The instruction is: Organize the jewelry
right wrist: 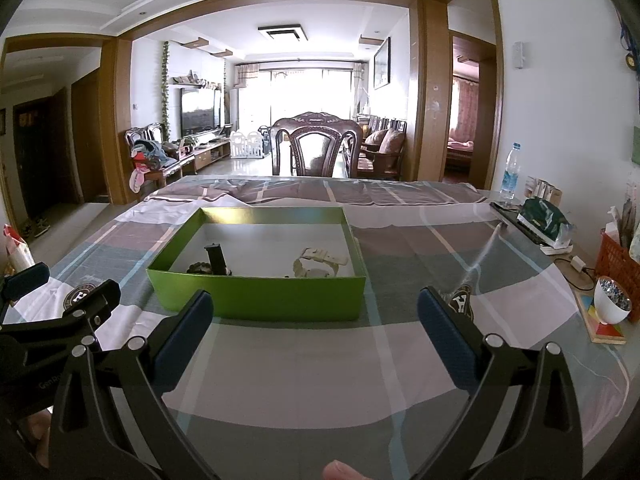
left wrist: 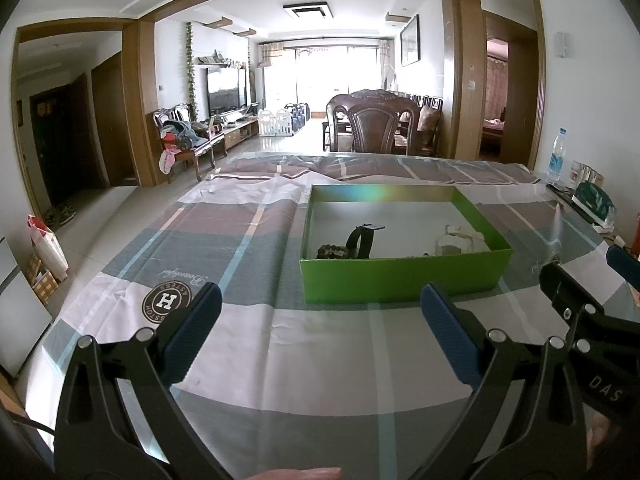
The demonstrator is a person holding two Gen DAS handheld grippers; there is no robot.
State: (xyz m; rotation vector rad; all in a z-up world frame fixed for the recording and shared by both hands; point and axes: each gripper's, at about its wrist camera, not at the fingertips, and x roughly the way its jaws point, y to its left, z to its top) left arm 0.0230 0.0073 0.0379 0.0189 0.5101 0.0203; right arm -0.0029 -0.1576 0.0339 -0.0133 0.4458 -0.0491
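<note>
A green open box (left wrist: 400, 278) (right wrist: 260, 300) stands on the cloth-covered table. Inside lie a black watch (left wrist: 362, 240) (right wrist: 216, 258), a dark bead bracelet (left wrist: 332, 252) (right wrist: 200, 267) and a white watch (left wrist: 460, 240) (right wrist: 320, 264). My left gripper (left wrist: 320, 308) is open and empty, just in front of the box. My right gripper (right wrist: 316, 308) is open and empty, also in front of the box. Each gripper shows at the edge of the other's view, the right one (left wrist: 592, 280) and the left one (right wrist: 60, 284).
A plaid cloth (left wrist: 280, 360) covers the table. At the right edge stand a water bottle (right wrist: 510, 172), a green pouch (right wrist: 544, 220), a red basket (right wrist: 618, 256) and a white cup (right wrist: 610, 300). A dark chair (right wrist: 316, 148) stands behind the table.
</note>
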